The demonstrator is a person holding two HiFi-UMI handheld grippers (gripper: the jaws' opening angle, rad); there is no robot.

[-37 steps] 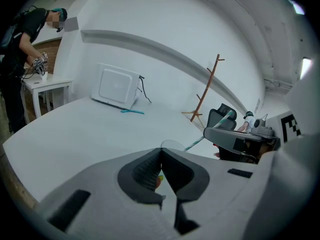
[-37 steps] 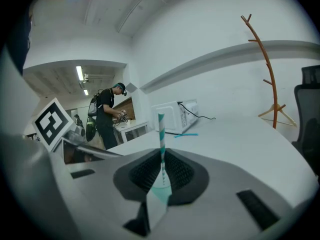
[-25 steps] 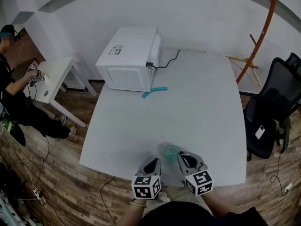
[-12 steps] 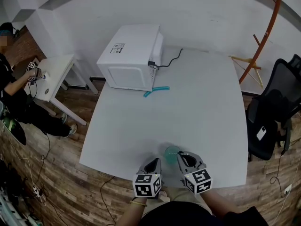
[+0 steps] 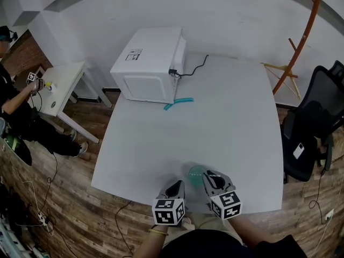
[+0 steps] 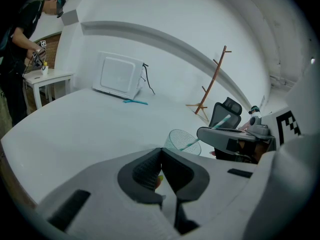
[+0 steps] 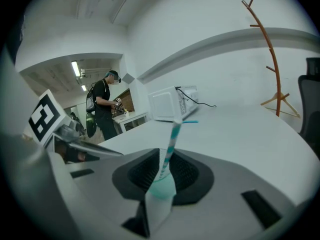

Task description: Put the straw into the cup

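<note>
White worktop (image 5: 226, 122), mostly bare. Microwave (image 5: 148, 63) far left, cord trailing behind it. Both grippers low at the near edge. Left gripper (image 5: 175, 187): jaws pressed together, nothing gripped that I can make out, and apart from the cup. Right gripper (image 5: 210, 177): jaws pinching the striped teal-and-white straw (image 7: 171, 144). Cup (image 6: 182, 140) is clear and dimpled, standing near the near edge just left of the right jaws. In the left gripper view the straw's lower end already sits inside the cup and the rest slants up and out. A teal stick, perhaps a spare straw (image 5: 177, 103), lies in front of the microwave. Risks, as I judge them: the cup looks light and nothing steadies it, so a sideways drag on the slanted straw could tip it or nudge it toward the near edge. If the jaws open with the straw leaning this far, it could lever back out. Writing: label (image 5: 133, 57) on the microwave top is too small to read. Marker cubes (image 5: 167, 213) carry black-and-white squares only, and no brand is legible.
</note>
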